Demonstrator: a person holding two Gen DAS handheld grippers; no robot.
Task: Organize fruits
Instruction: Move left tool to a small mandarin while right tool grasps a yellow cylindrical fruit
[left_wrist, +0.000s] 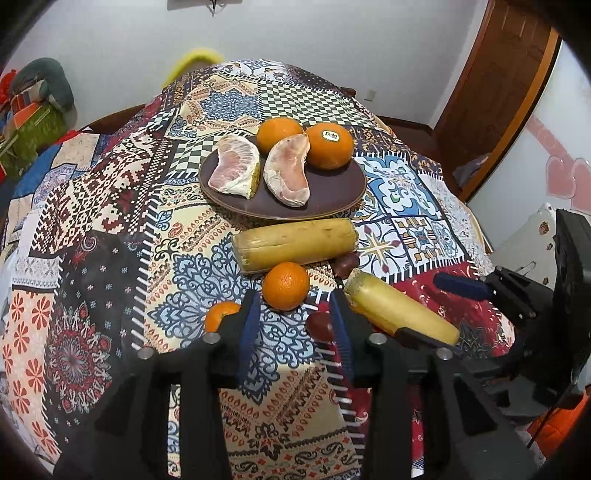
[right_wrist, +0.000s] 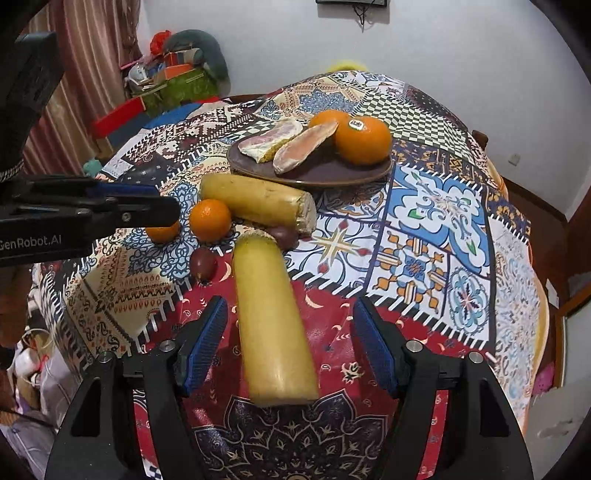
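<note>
Yellow cane piece (right_wrist: 275, 325) lies on the tablecloth (right_wrist: 424, 236) between the right gripper (right_wrist: 295, 343) pads, jaws wide, not touching it. Left gripper (left_wrist: 295, 325) is open w/ nothing inside, small orange (left_wrist: 286, 285) just ahead. Brown plate (left_wrist: 332, 195) holds 2 oranges & 2 pomelo pieces.

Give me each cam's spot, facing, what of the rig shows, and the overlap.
Left wrist: on the left gripper, angled down over the table; jaws open around bare cloth before a small orange; right gripper shows at right.
Right wrist: on the right gripper, angled down; jaws open astride the near yellow cylinder, not touching; left gripper enters at left.
Shared: brown plate, both cylinders, small oranges.
</note>
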